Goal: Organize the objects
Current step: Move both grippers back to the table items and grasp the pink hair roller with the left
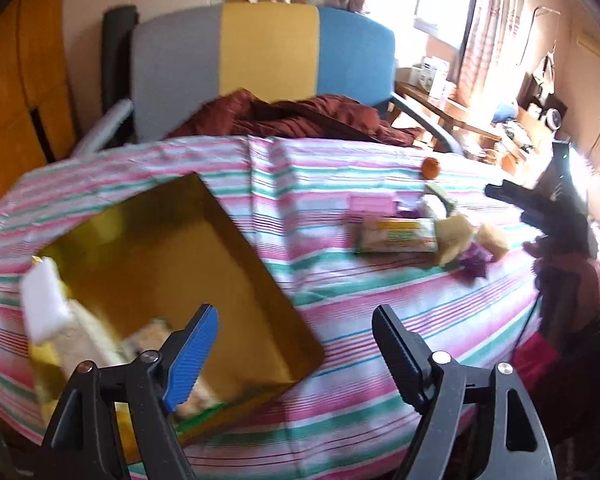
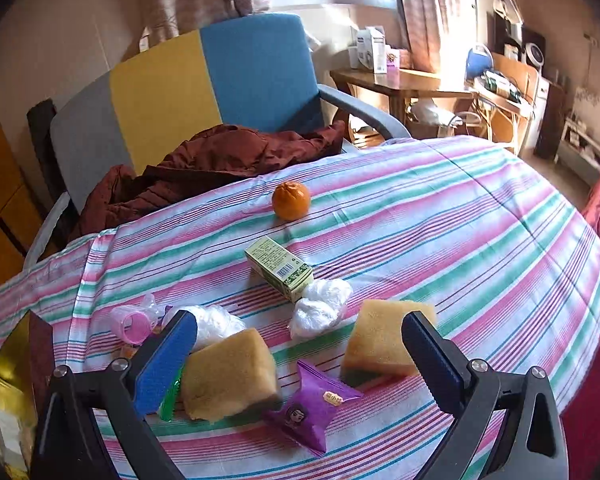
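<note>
your table [image 2: 440, 216] wears a striped cloth. the gold box [image 1: 172, 256] sits at its left end, packets already inside. your left gripper [image 1: 296, 344] hangs spread and empty above the box's near corner. your right gripper [image 2: 300, 360] is spread too, empty, over two sponges [image 2: 228, 372] and a purple packet [image 2: 312, 404]. beyond lie a green carton [image 2: 278, 268] and an orange [image 2: 291, 200].

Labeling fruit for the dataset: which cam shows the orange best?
Right wrist view: the orange sits sharp and unobstructed on the striped cloth, beyond the green box. In the left wrist view it is only a small blurred spot near the far table edge.
</note>
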Action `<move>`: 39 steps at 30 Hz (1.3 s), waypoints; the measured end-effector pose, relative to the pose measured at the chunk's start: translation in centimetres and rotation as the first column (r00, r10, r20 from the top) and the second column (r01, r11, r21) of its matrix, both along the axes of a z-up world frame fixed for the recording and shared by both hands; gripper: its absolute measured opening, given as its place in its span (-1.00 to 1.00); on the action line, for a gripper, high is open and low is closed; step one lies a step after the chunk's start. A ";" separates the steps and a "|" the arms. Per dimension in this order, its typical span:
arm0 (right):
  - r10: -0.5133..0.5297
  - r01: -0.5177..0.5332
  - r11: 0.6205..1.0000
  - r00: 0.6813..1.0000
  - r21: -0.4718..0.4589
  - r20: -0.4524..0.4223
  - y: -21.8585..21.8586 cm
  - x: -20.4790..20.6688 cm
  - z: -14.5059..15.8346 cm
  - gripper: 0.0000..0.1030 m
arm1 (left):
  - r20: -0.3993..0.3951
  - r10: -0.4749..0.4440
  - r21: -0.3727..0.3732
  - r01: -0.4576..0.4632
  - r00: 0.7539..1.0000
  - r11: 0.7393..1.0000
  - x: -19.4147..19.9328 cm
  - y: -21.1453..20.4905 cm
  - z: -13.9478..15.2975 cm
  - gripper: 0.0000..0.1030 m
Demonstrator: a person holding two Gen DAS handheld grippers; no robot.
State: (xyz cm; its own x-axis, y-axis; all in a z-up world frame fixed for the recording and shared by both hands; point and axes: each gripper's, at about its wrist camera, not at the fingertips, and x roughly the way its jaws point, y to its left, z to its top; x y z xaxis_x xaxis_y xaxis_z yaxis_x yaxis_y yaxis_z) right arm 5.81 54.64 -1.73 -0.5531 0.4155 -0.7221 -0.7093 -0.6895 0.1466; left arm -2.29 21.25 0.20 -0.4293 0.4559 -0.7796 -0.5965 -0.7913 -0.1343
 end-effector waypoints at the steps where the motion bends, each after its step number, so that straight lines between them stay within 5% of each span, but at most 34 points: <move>1: -0.006 0.006 1.000 1.000 -0.002 -0.008 0.1 0.2 0.1 0.99 | 0.017 -0.019 0.008 0.019 1.000 1.000 -0.2 0.9 0.0 0.57; 5: -0.001 0.000 1.000 1.000 -0.014 -0.024 0.1 0.4 0.3 0.99 | 0.103 -0.083 0.054 0.077 0.991 0.996 -1.0 4.8 -0.4 0.58; 11: 0.004 -0.005 1.000 0.999 -0.018 -0.049 0.0 0.7 0.7 0.99 | 0.156 -0.083 0.016 0.081 0.984 0.997 -4.1 9.6 -2.0 0.58; 22: 0.073 -0.076 0.997 0.994 -0.033 -0.076 -0.8 0.3 0.9 0.99 | 0.105 -0.188 -0.037 0.193 0.977 0.981 -9.4 17.4 -4.1 0.99; 31: 0.081 -0.087 0.994 0.993 -0.072 -0.084 -0.3 0.3 0.6 0.99 | 0.119 -0.244 -0.085 0.255 0.962 0.963 -11.8 21.1 -7.1 1.00; 34: 0.087 -0.092 0.993 0.993 -0.073 -0.074 -0.4 0.1 0.4 0.99 | 0.130 -0.243 -0.078 0.255 0.961 0.964 -12.4 21.5 -7.7 0.79; 36: 0.093 -0.098 0.993 0.993 -0.070 -0.067 -0.4 -0.1 0.4 0.99 | 0.141 -0.240 -0.079 0.252 0.961 0.964 -12.7 21.5 -8.1 0.27; 39: 0.100 -0.103 0.993 0.993 -0.058 -0.056 -0.7 -0.3 0.3 0.99 | 0.143 -0.239 -0.055 0.249 0.960 0.967 -12.7 20.8 -8.0 0.23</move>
